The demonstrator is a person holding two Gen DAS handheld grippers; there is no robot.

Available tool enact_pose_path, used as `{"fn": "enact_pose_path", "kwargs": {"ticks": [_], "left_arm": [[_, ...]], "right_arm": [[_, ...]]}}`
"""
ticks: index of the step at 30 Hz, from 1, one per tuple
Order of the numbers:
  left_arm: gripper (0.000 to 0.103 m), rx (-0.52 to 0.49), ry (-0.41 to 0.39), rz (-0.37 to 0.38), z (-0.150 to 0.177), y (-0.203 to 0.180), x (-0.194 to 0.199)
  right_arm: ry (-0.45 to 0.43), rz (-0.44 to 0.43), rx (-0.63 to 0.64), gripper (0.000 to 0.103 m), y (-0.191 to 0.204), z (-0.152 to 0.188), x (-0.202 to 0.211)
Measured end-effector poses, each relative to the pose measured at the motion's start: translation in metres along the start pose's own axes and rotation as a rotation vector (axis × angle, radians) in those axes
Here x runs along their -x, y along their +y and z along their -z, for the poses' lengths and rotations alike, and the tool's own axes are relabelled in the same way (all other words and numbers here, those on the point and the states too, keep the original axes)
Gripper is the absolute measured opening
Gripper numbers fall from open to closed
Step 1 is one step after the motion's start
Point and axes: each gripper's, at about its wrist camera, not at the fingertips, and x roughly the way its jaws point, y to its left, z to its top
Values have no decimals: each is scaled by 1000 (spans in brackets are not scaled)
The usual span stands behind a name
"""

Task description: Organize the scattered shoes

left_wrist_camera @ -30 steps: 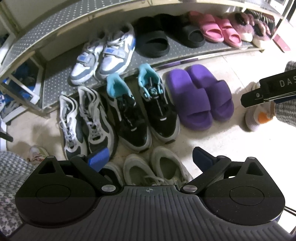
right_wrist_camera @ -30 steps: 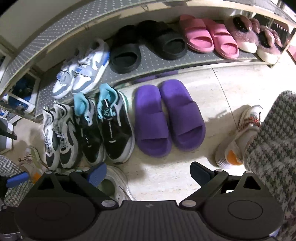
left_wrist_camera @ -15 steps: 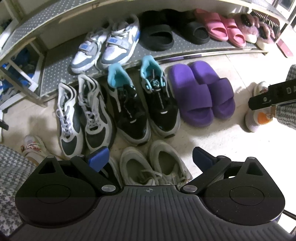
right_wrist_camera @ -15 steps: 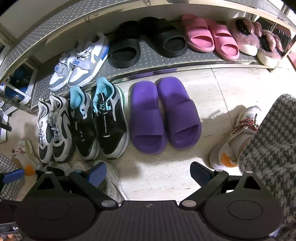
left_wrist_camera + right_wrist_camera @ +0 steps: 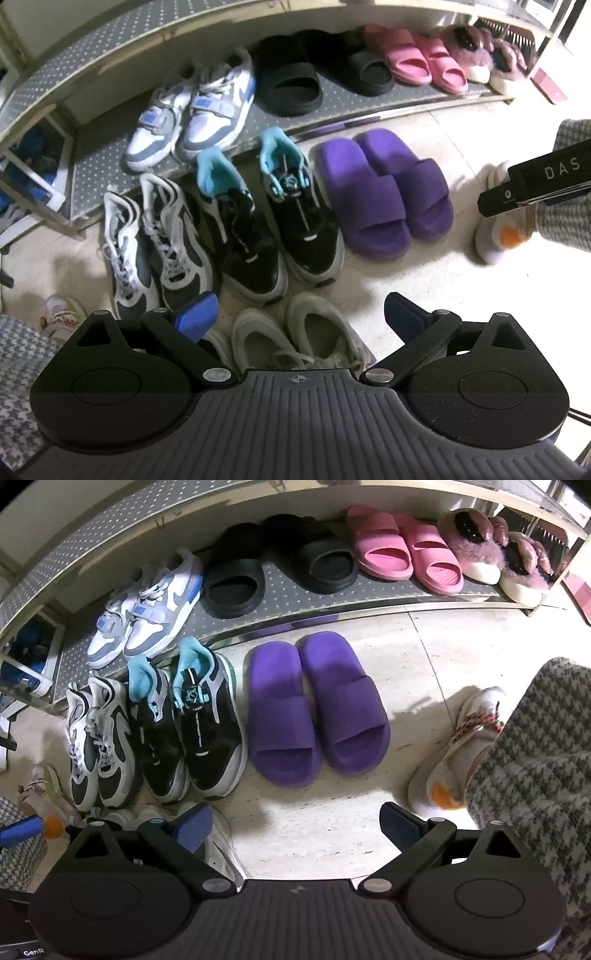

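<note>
Pairs of shoes stand in a row on the floor before a low rack: grey-white sneakers [image 5: 155, 240], black sneakers with teal lining [image 5: 269, 218] and purple slides [image 5: 384, 192]. A pale grey pair [image 5: 295, 336] lies just under my left gripper [image 5: 299, 317], which is open and empty above it. My right gripper [image 5: 295, 825] is open and empty above bare floor in front of the purple slides [image 5: 317, 709]. The black sneakers [image 5: 188, 720] and the grey-white sneakers [image 5: 96, 738] show at its left.
The rack shelf [image 5: 280, 587] holds white-blue sneakers [image 5: 195, 110], black slides [image 5: 317, 81], pink slides [image 5: 406, 550] and furry slippers [image 5: 495, 554]. The person's feet in white shoes stand at the right [image 5: 443, 768] and the left [image 5: 59, 317]. The right gripper's body [image 5: 535, 181] shows at the right edge.
Both grippers have drawn back and up a little, so the shoes look smaller and farther. The left view has shifted left then right. No shoe has moved.
</note>
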Motion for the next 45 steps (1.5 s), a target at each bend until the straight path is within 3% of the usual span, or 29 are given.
{"fn": "enact_pose_path", "kwargs": {"ticks": [7,11,19,22,29,31,35,39,45], "left_arm": [[99,93,-119,56,-12,24,16],[100,92,-173,37,-32,25,21],[99,101,-85,8,-46,33,-16],[99,106,-38,-35,-45,42,-28],[99,137,53,-23,-46,46,-50],[99,120,57,-19,-49,42,-52],[99,90,61,-23,-46,35,-56],[99,85,66,-20,-49,33,-57],[99,84,82,-23,-48,33,-60]], "right_arm": [[-52,-22,14,97,0,-17,9],[-64,-22,37,97,0,-32,6],[13,-29,65,97,3,-77,-63],[39,-4,108,85,4,-86,-96],[119,2,8,85,-20,-103,-150],[144,4,18,85,-22,-98,-156],[194,7,38,73,-26,-89,-169],[243,11,59,78,-30,-80,-182],[291,34,97,75,-26,-67,-196]]}}
